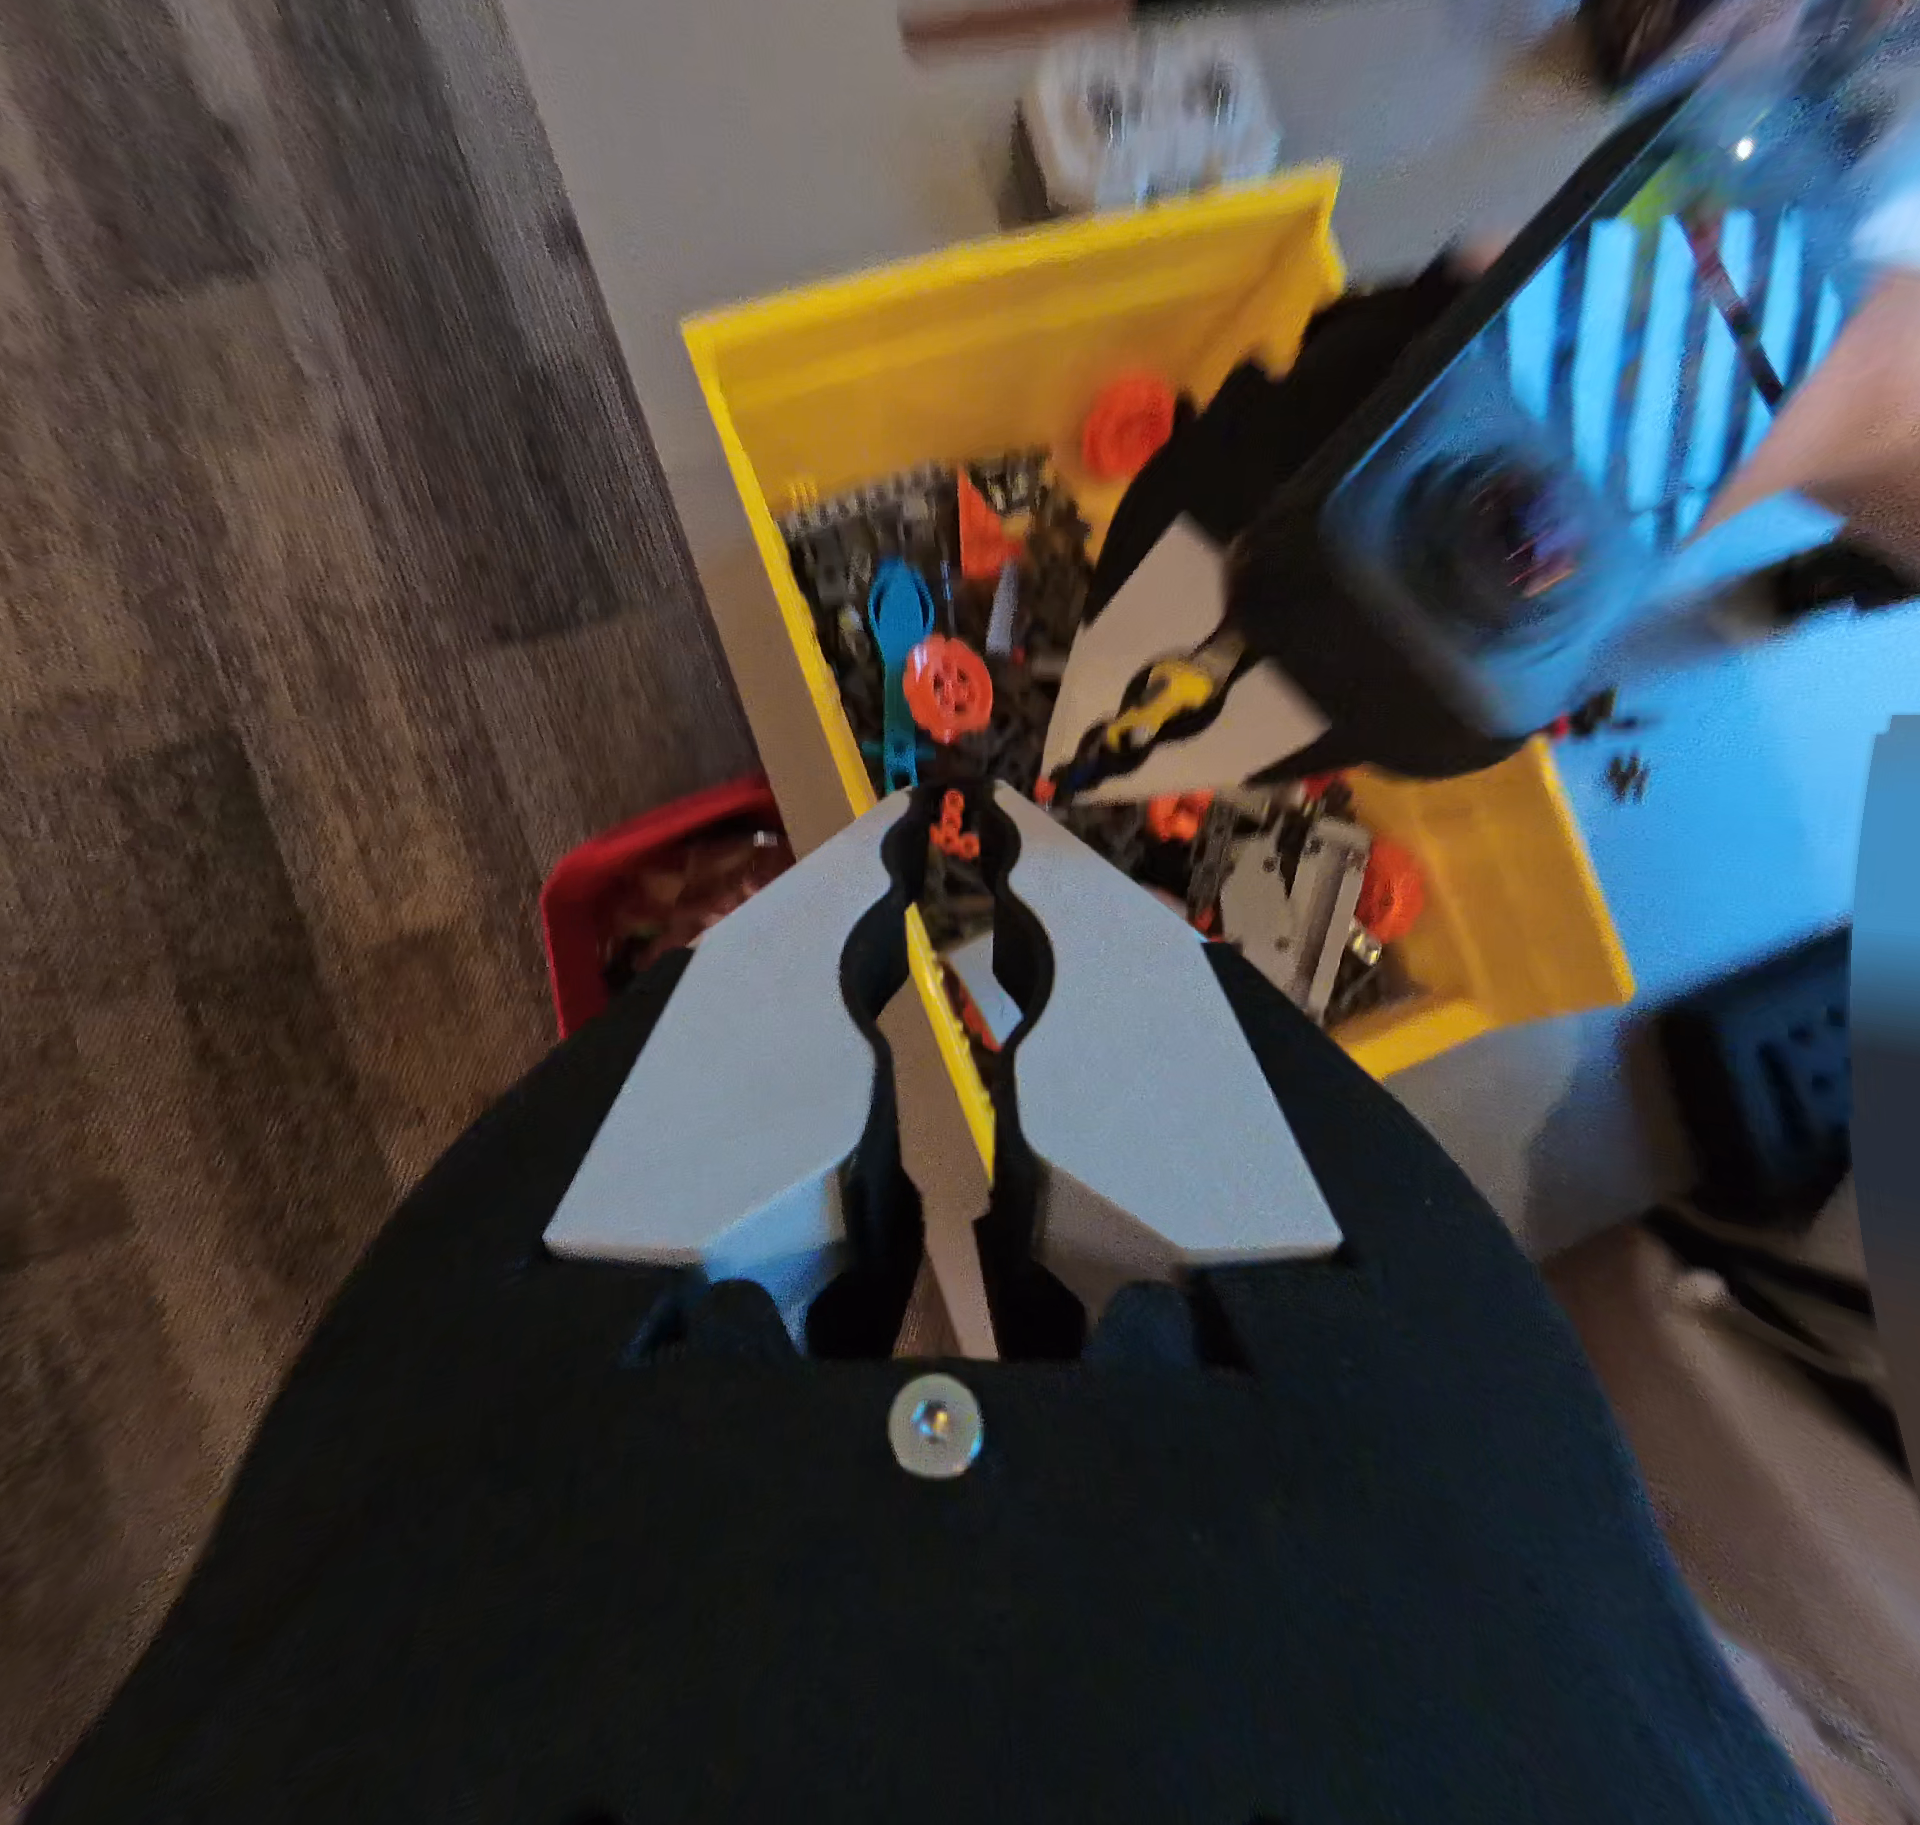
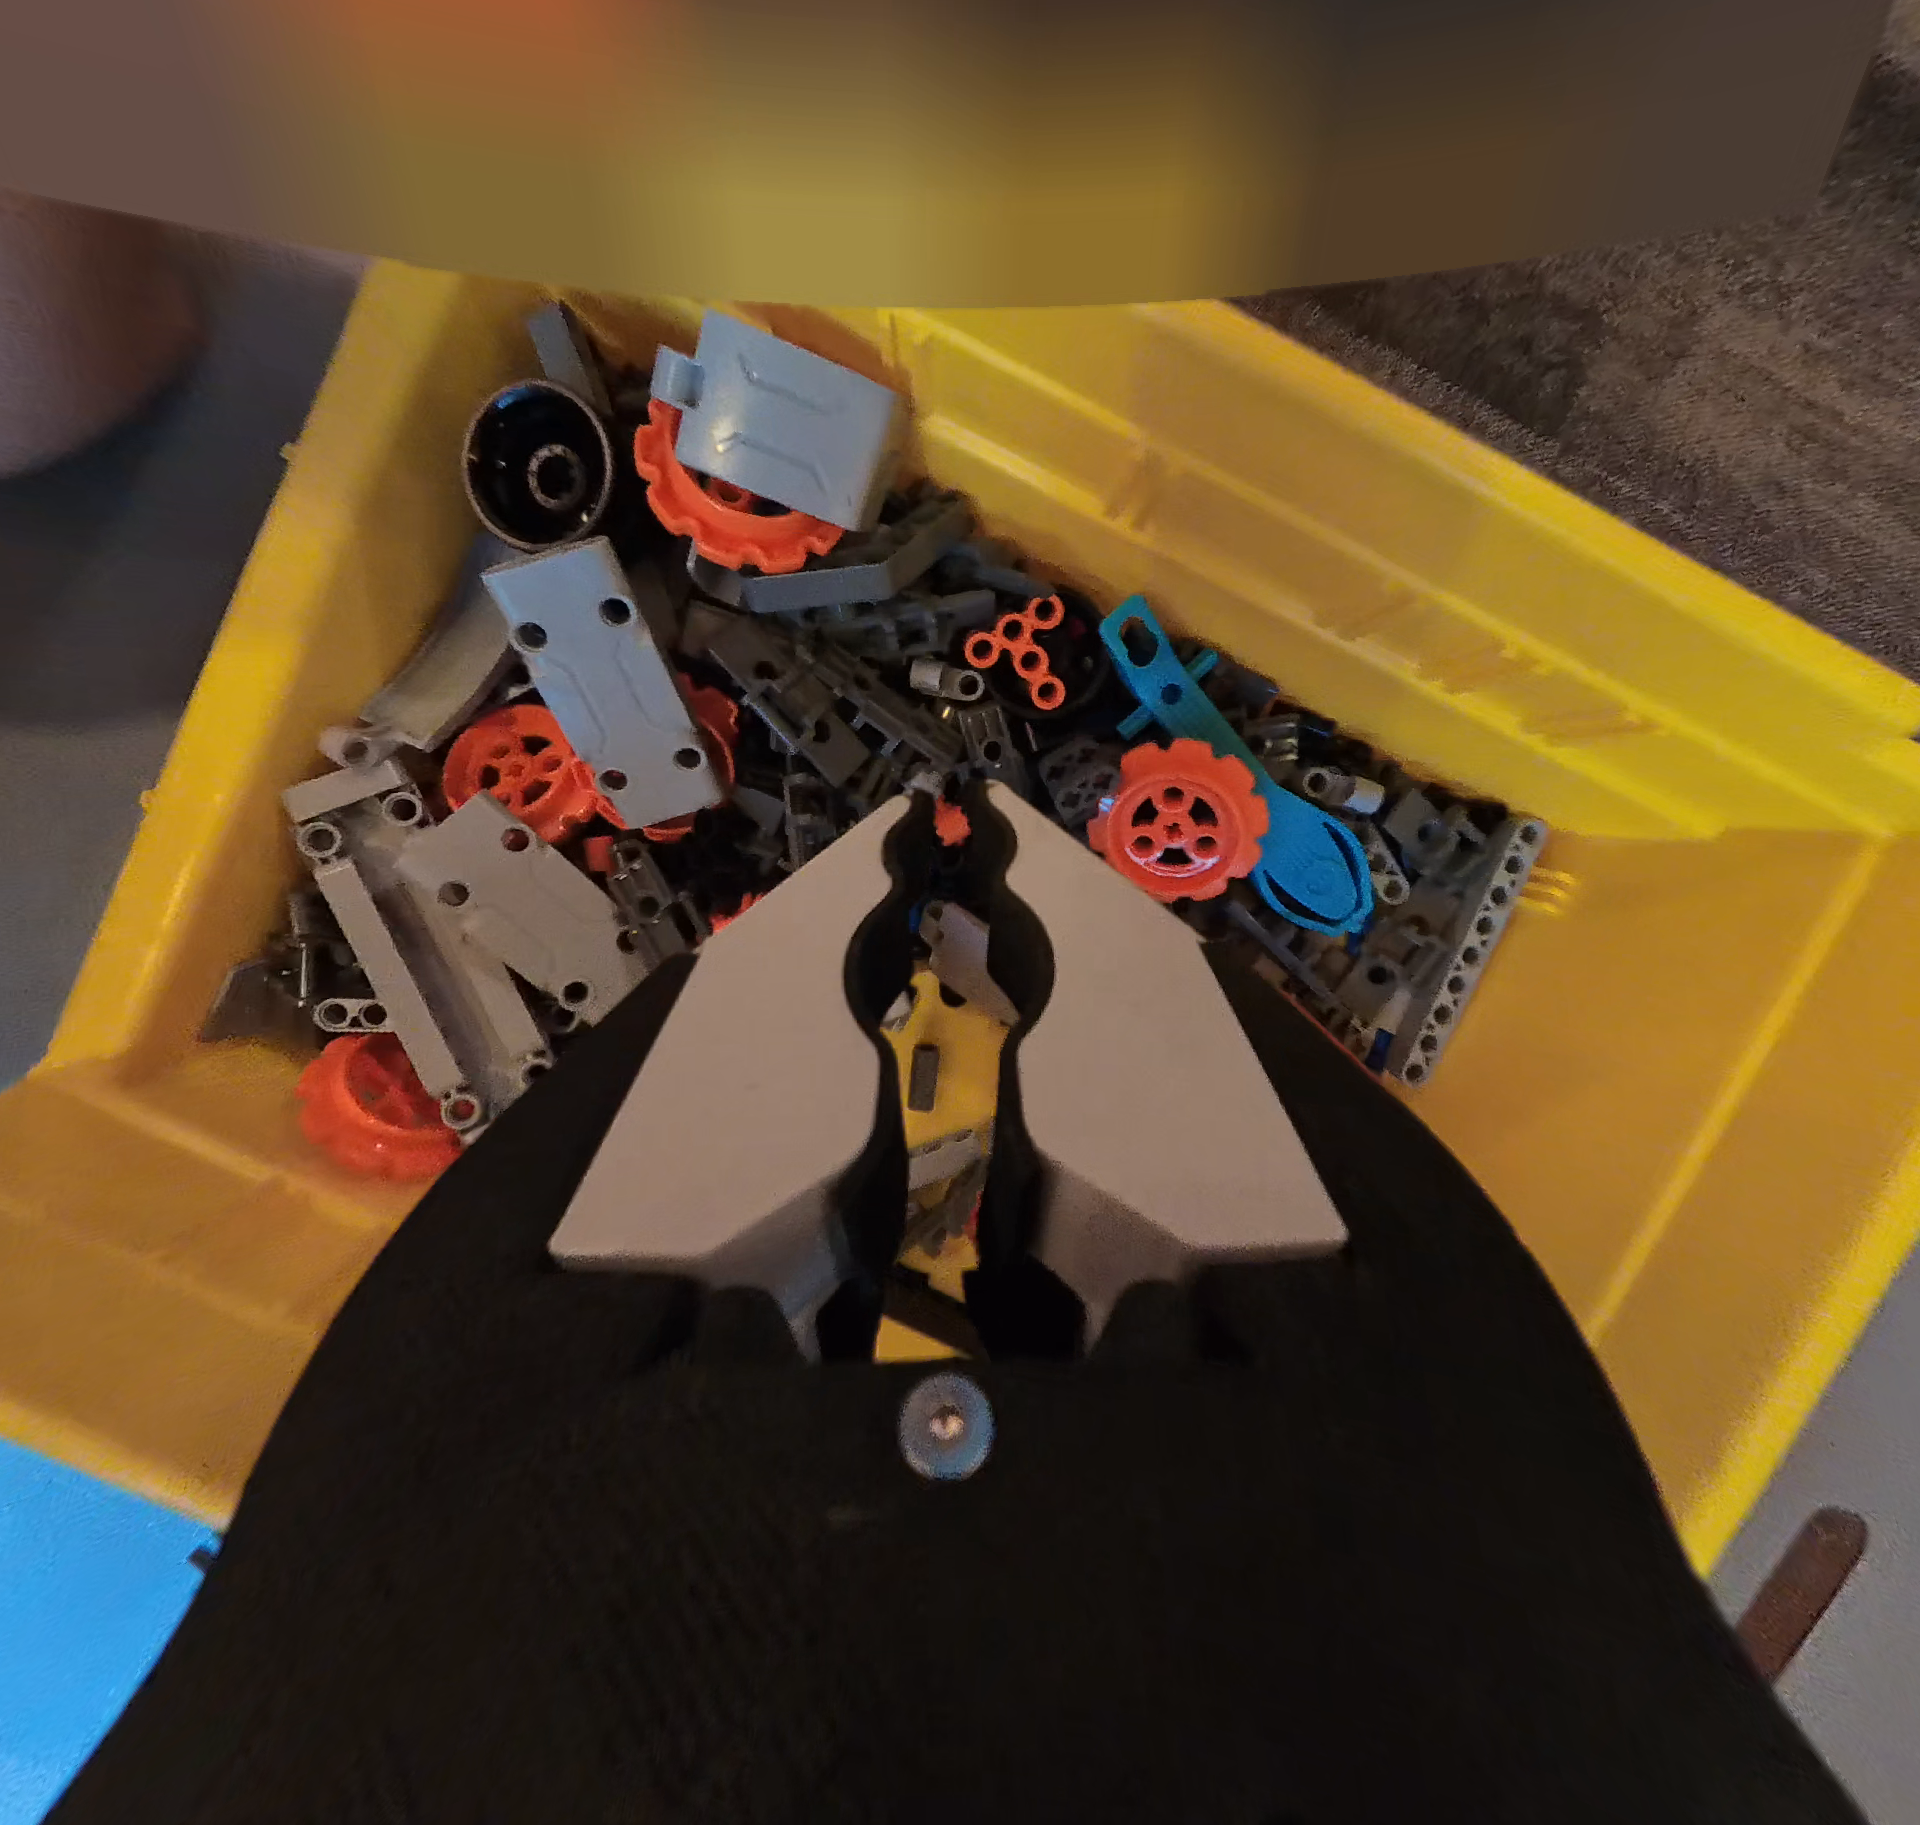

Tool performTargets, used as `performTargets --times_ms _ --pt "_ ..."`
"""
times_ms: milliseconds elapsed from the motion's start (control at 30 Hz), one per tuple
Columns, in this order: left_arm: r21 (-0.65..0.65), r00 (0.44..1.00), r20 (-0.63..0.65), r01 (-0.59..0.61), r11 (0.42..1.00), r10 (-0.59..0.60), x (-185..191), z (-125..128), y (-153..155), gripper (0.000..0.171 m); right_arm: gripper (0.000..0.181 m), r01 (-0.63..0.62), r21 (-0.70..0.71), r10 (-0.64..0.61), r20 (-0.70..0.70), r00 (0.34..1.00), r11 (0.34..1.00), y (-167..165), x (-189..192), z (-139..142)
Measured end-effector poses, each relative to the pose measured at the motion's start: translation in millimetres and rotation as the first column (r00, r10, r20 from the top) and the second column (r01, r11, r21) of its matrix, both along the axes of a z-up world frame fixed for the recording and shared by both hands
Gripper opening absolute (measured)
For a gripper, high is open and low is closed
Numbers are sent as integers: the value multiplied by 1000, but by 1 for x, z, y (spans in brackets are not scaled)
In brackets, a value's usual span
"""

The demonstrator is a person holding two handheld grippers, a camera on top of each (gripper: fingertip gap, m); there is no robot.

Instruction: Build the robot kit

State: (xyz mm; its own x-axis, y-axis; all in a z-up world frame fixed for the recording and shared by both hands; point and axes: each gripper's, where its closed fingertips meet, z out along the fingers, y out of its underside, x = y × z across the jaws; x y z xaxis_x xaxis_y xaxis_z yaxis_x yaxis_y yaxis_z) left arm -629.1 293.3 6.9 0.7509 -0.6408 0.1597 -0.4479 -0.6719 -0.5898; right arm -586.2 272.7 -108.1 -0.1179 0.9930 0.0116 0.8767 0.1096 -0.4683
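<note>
A yellow bin (image 1: 997,289) (image 2: 1351,570) holds several grey, black and orange building parts. My right gripper (image 2: 948,796) is low inside it, shut on a small orange piece (image 2: 948,825); it also shows in the left wrist view (image 1: 1049,788), blurred. An orange wheel (image 2: 1176,819) (image 1: 945,686) and a blue piece (image 2: 1309,871) (image 1: 896,622) lie just right of its tips. My left gripper (image 1: 954,793) hovers over the bin's near edge with its jaws drawn almost together and nothing between them.
The bin stands on a white table (image 1: 727,113). A red bin (image 1: 665,840) sits lower at the left, by grey carpet (image 1: 260,632). A person's hand (image 1: 1849,404) holds the right gripper. Grey panels (image 2: 603,674) fill the bin's left side. Left tips to right tips: about 12 cm. From my right tips it is roughly 5 cm to the orange wheel (image 1: 945,686); from my left, 15 cm. My right wrist view (image 2: 1187,820) looks at it from another angle.
</note>
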Motion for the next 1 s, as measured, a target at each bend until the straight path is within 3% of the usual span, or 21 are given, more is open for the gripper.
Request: performTargets --times_ms 233,400,1000 --pt "204 966 175 -225 953 190 -21 59 15 21 12 -60 -17 61 129 990 998 -6 2 -30" --pt "329 930 304 -307 893 208 -27 99 10 19 12 -46 -46 52 136 989 998 -7 1 -36" --pt "326 956 239 -242 914 168 -9 90 11 18 6 -49 -52 57 162 985 997 -7 1 -42"
